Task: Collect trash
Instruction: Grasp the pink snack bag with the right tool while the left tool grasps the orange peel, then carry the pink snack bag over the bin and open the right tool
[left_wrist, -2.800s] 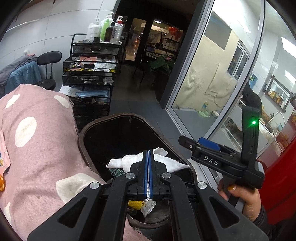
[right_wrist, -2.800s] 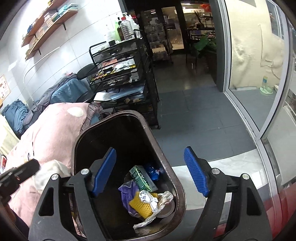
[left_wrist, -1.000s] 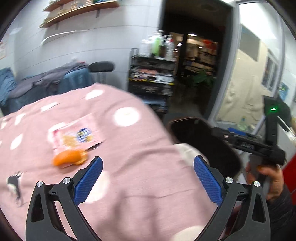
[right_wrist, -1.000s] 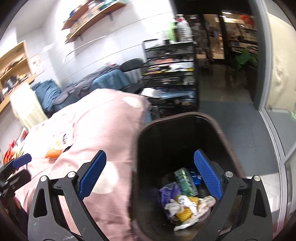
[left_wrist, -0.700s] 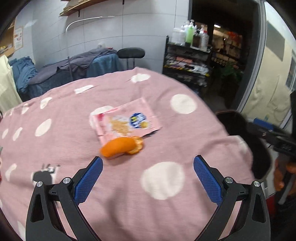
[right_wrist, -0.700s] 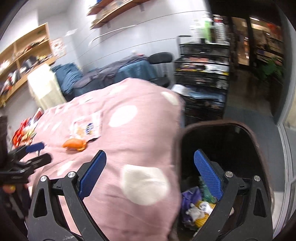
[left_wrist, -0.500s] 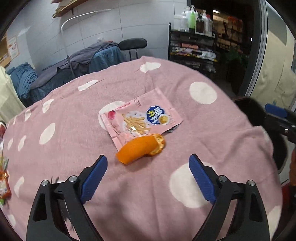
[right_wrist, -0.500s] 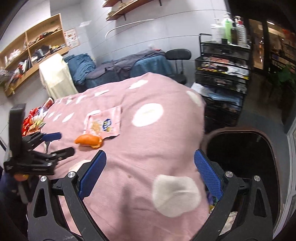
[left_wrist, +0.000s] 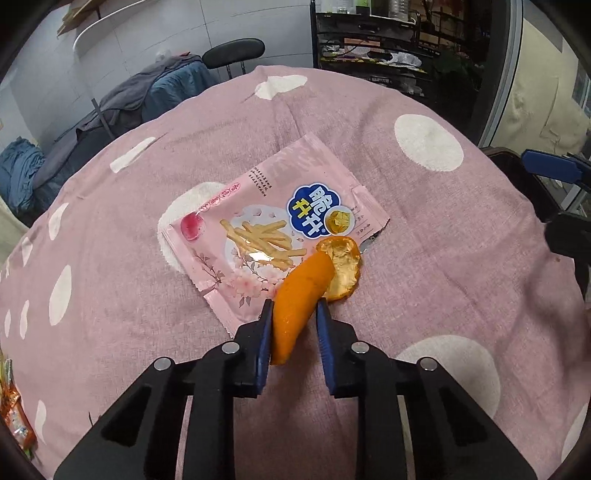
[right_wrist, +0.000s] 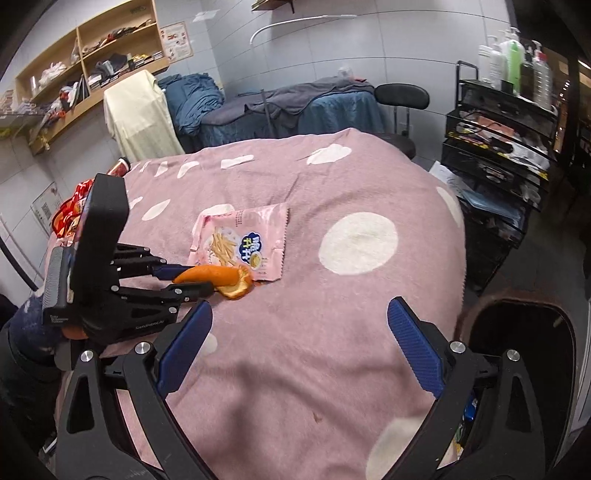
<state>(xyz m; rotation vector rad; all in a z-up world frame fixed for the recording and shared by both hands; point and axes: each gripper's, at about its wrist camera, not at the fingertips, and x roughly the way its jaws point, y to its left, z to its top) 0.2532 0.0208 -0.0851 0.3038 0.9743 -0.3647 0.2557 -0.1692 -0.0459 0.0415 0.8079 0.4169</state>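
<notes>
An orange peel (left_wrist: 301, 295) lies on the pink dotted tablecloth (left_wrist: 424, 229), its far end against a curled piece of peel (left_wrist: 343, 269). My left gripper (left_wrist: 293, 308) has its blue pads on both sides of the long peel and is shut on it; it also shows in the right wrist view (right_wrist: 195, 278). A pink snack wrapper (left_wrist: 273, 225) lies flat just beyond the peel. My right gripper (right_wrist: 299, 332) is open and empty above the cloth, near the dark trash bin (right_wrist: 524, 332) at the table's right edge.
Red snack packets (right_wrist: 70, 206) lie at the table's far left. A black wire cart (right_wrist: 498, 147) with bottles stands right of the table. A chair (right_wrist: 400, 98) and a bed with blue covers (right_wrist: 295, 107) stand behind it. Wall shelves (right_wrist: 92, 59) are at upper left.
My left gripper let go of the white tissue over the bin, swung to the table and closed on the orange peel. My right gripper swung left from above the bin, still open.
</notes>
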